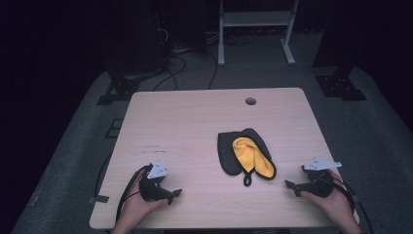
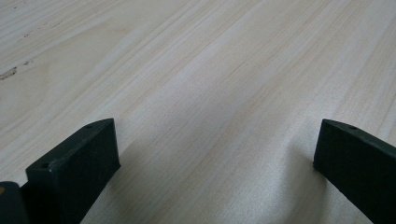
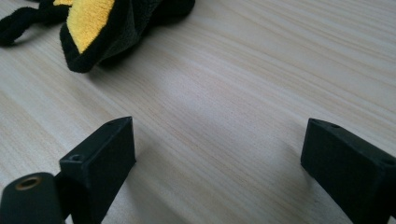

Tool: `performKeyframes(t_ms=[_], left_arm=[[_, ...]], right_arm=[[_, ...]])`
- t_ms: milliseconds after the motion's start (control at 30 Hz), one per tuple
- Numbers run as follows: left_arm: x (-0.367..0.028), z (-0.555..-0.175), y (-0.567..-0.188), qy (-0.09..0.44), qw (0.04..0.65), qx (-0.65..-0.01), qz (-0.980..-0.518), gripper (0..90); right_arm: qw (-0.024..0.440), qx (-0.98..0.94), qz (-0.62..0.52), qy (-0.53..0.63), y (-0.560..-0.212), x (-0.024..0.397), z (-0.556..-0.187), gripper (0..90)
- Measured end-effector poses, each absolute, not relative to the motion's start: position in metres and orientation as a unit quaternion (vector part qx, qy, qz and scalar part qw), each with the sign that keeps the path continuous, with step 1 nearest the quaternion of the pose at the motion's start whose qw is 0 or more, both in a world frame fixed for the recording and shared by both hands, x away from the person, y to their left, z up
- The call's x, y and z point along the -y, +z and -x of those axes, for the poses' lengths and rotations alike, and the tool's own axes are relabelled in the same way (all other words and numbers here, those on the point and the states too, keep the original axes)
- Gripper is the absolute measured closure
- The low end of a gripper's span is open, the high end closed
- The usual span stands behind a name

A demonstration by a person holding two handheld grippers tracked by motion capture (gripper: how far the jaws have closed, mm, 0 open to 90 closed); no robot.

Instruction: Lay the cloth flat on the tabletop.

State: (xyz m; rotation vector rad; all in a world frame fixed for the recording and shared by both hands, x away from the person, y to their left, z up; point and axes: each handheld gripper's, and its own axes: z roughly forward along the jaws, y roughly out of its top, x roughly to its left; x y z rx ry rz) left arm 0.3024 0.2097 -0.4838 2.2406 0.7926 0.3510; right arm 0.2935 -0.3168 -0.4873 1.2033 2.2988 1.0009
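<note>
The mitt (image 1: 246, 155), black with a yellow lining folded open, lies flat on the table (image 1: 195, 122) a little right of centre, its hanging loop pointing to 6 o'clock. In the right gripper view its yellow-and-black edge (image 3: 88, 28) sits at 11 o'clock, well ahead of the jaws. The right gripper (image 1: 293, 187) rests near the table's front edge at about 4 o'clock from the mitt, jaws wide apart over bare wood. The left gripper (image 1: 173, 195) lies at about 8 o'clock from the mitt, jaws likewise spread with nothing between them.
</note>
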Motion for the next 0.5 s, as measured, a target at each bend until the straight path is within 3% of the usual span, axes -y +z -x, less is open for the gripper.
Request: performKeyframes(t_ms=[200, 267, 500], left_arm=[[-0.2095, -0.3022, -0.4839, 0.137, 0.362, -0.308, -0.869, 0.0], [-0.2096, -0.3019, -0.4839, 0.137, 0.361, -0.309, -0.869, 0.0], [-0.2097, -0.3019, -0.4839, 0.138, 0.361, -0.311, -0.868, 0.0]], right_arm=[[0.179, -0.813, -0.426, 0.355, -0.4873, 0.3169, -0.293, 9.3], [0.178, -0.812, -0.423, 0.359, -0.4864, 0.318, -0.2919, 16.2], [0.153, -0.814, -0.423, 0.367, -0.4787, 0.3183, -0.291, 25.6]])
